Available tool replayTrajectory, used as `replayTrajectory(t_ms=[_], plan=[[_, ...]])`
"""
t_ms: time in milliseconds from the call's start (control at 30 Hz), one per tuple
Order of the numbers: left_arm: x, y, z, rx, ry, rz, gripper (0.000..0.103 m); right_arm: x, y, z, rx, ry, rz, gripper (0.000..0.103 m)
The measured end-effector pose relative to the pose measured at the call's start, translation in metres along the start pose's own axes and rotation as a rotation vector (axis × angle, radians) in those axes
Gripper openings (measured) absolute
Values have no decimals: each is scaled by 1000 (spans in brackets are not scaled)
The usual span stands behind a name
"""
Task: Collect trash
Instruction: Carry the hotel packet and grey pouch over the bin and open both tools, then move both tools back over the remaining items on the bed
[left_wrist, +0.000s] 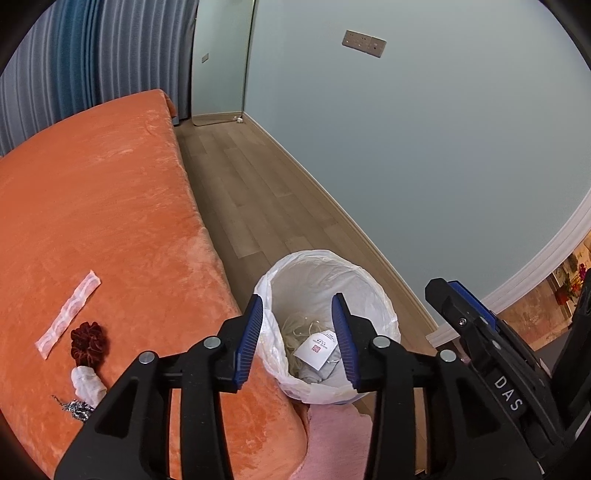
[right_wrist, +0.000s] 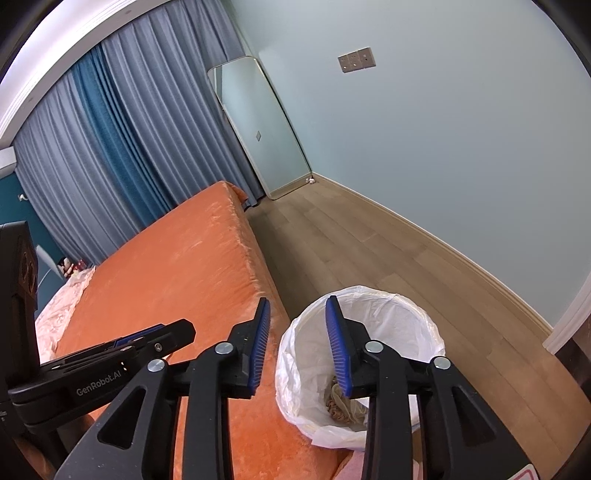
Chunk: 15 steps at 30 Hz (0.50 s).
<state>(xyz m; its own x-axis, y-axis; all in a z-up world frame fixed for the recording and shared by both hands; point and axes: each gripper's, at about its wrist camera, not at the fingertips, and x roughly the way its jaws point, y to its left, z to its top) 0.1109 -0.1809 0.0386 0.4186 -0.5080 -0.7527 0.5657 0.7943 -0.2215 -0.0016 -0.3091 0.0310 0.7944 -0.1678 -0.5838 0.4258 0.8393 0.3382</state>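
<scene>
A bin with a white liner (left_wrist: 380, 295) stands on the floor beside the orange bed (left_wrist: 110, 206); it holds a paper tag (left_wrist: 317, 349) and crumpled trash. It also shows in the right wrist view (right_wrist: 417, 317). My left gripper (left_wrist: 297, 306) is open and empty above the bin's near rim. My right gripper (right_wrist: 297, 308) is open and empty, over the bin's left rim; it shows at the right of the left wrist view (left_wrist: 461, 306). On the bed lie a long white wrapper (left_wrist: 70, 314), a dark red scrunchie (left_wrist: 88, 341), a crumpled white tissue (left_wrist: 88, 384) and a silvery scrap (left_wrist: 75, 406).
Wooden floor (left_wrist: 240, 177) runs between the bed and the pale blue wall. A mirror (right_wrist: 258, 133) leans in the far corner by blue curtains (right_wrist: 110, 147). A pink cloth (left_wrist: 340, 439) lies below the bin. Pink bedding (right_wrist: 59, 306) lies at the bed's far left.
</scene>
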Motion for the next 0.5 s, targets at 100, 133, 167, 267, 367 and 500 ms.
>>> replayTrajectory(t_ms=[100, 133, 167, 267, 367, 500], plan=[[-4, 8, -2, -13, -6, 9, 37, 1, 7, 0, -13, 3, 6, 38], [-6, 11, -3, -19, -8, 14, 37, 1, 10, -1, -19, 7, 8, 38], [-7, 15, -3, -25, -9, 20, 37, 3, 12, -1, -26, 11, 10, 39], [-12, 26, -6, -44, -14, 32, 38, 7, 22, -3, -44, 22, 19, 40], [-17, 37, -9, -63, -19, 45, 39, 9, 33, -7, -65, 33, 31, 43], [-23, 52, -12, -92, -26, 60, 41, 12, 49, -10, -96, 46, 49, 44]])
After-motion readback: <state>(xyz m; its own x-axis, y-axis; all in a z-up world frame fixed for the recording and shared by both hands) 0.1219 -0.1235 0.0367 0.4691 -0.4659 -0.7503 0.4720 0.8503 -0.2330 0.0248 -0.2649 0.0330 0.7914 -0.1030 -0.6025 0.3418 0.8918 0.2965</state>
